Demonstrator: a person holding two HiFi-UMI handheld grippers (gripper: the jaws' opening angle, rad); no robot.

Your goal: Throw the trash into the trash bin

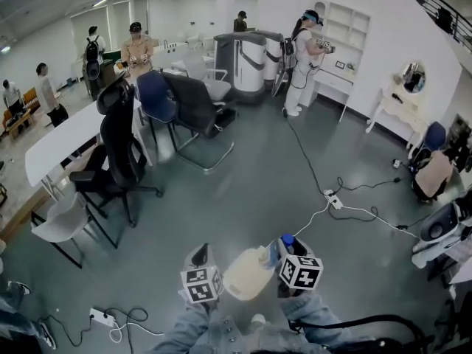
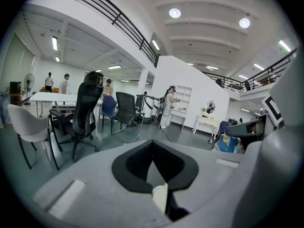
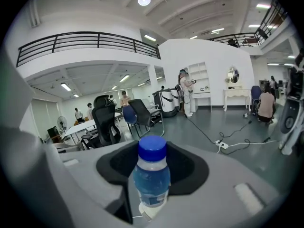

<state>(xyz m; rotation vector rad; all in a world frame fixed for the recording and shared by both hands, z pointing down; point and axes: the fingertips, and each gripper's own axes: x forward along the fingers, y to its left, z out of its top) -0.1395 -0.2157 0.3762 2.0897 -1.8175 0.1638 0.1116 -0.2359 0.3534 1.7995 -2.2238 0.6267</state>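
The person is standing on an open grey floor [image 1: 258,183] with both tools held out low in front, trash already in hand. The right hand-held gripper [image 3: 152,161] is holding a blue-capped water bottle [image 3: 151,179] between wide-set jaws, pads on either side of it. The bottle is sitting roughly upright, cap up, long axis across the line of the jaws. The left hand-held gripper [image 2: 152,148] is showing jaws drawn narrow, tips almost meeting, with a pale piece [image 2: 160,197] pinched low in the gap. My guess is that it belongs to the cream jug [image 1: 249,273], but that is not clear. The jug is hanging between the two tools in the head view, just beside the right one, neck toward the bottle cap. I cannot tell exactly what is bearing it. No trash bin is showing up in any view. Ahead there are only office chairs [image 1: 122,146], a power strip with cables [image 1: 333,200] on the floor, and people well apart at the far end. So the relation that matters is still open: the trash is at the jaws, but which way the bin lies from them is unknown. Judging from this, the next step is finding the bin, and the right side, with the clean bottle grip, is looking readier to drop first.
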